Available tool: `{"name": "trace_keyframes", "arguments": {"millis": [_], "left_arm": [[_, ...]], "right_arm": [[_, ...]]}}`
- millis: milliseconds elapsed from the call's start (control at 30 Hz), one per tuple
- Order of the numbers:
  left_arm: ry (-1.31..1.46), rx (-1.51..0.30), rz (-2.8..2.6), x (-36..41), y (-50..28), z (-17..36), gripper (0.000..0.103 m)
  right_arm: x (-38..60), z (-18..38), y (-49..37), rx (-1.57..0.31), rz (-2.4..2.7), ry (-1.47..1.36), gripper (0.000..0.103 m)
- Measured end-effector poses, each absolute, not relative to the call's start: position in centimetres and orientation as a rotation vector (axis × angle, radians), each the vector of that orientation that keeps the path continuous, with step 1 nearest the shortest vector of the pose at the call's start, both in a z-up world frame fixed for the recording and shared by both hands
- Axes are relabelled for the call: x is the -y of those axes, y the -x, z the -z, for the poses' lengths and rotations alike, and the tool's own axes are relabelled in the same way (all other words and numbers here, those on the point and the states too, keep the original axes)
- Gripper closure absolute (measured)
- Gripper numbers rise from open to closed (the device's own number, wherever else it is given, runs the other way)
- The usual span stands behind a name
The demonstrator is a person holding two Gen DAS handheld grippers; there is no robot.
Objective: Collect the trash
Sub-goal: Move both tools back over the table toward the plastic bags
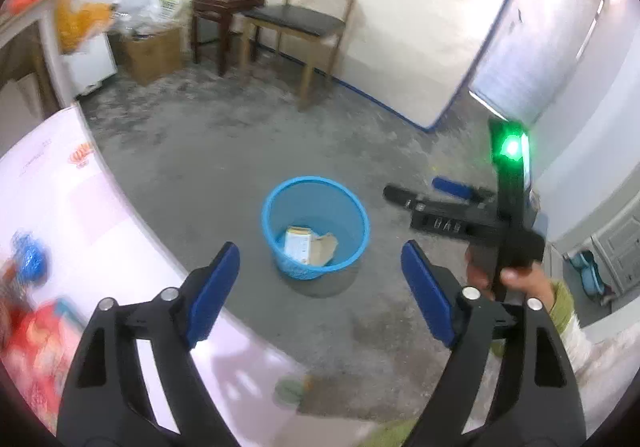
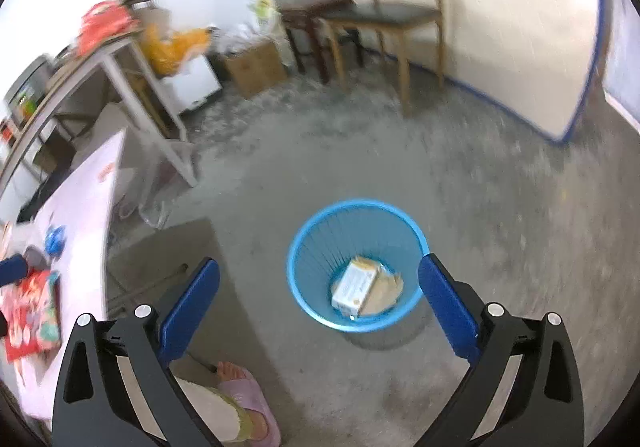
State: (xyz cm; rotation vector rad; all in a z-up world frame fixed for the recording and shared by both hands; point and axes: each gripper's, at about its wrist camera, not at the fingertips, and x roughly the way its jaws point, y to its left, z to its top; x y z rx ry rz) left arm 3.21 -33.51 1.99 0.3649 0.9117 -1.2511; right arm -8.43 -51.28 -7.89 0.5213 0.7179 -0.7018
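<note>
The floor [image 2: 500,207] was bare grey concrete, rough and mottled, spreading out ahead of both sets of jaws. The table [image 1: 100,215], smooth and pale pink, curved in to the left of the left jaws, with its edge passing under them. On it, left of the jaws, lay a red packet [image 1: 36,343] and a blue crumpled thing [image 1: 30,253], both blurred, so probably more trash waiting, though I could not be sure.

The bin [image 2: 358,265] stood on the floor ahead of the right jaws, between their tips and nearer the right one. It was a round blue plastic basket, ribbed, tapering to the base, open at the top, well placed for dropping things in. In the left view it sat between the jaw tips and ahead of them.

Inside lay a box [image 2: 356,285], white and boxy with a yellow end, and beside it a flat brown card [image 2: 386,293]. That was trash already in.

The left gripper [image 1: 320,279] was spread wide, blue pads apart, holding nothing. The right gripper [image 2: 320,293] was just as wide and empty, poised above the bin, which looked like a drop just made.
</note>
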Motion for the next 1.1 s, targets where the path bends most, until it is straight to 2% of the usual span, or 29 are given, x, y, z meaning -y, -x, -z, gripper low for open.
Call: {"name": "trace_keyframes", "arguments": {"millis": [300, 533, 633, 933, 1100], "left_arm": [[-0.194, -0.811, 1.013, 17.9, -3.6, -3.3, 0.017], [-0.078, -0.722, 0.815, 7.8, -3.7, -3.0, 0.013], [-0.023, -0.713, 0.753, 4.2, -4.3, -2.8, 0.013], [0.088, -0.701, 0.687, 0.8, -8.1, -1.5, 0.013], [0.119, -0.762, 0.684, 0.8, -10.2, 0.6, 0.013]], "right_arm": [[42.8, 1.8, 2.6, -0.718, 0.660, -0.202, 0.006], [38.8, -1.0, -0.8, -0.622, 0.389, -0.242, 0.006], [37.3, -1.2, -3.1, -0.646, 0.314, -0.251, 0.006], [33.3, 2.4, -10.7, -0.818, 0.040, -0.419, 0.006], [32.0, 4.7, -12.7, -0.883, 0.006, -0.466, 0.012]]}}
